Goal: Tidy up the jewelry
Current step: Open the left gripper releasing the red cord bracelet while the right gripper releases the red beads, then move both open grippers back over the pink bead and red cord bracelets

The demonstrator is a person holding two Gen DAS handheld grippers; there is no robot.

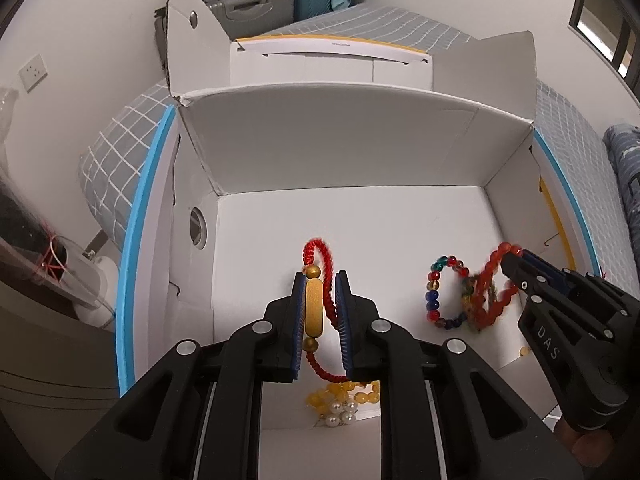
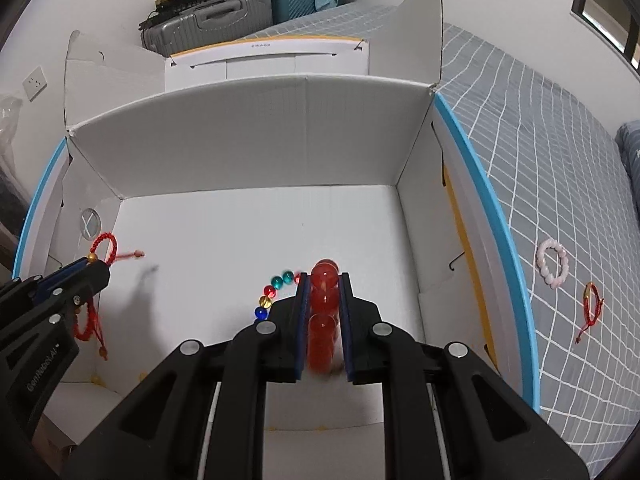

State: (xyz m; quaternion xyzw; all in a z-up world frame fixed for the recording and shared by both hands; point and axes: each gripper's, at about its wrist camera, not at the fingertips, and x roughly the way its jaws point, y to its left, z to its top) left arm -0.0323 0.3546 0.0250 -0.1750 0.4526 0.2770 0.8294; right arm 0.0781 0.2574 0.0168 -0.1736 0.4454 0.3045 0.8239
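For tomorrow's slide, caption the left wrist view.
Left gripper lowers a red cord bracelet into the white box.

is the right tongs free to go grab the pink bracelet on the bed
Probably not yet. The right tongs are shut on the red bead bracelet inside the box. The pink bracelet lies outside on the bedspread, beyond the box's right wall, nothing covering it.

A: Bright, even room light; the white box (image 1: 340, 216) almost glares. Any shadows?

B: One soft shadow at nine o'clock in the right view. Edges bend and darken; the red beads (image 2: 324, 312) blur.
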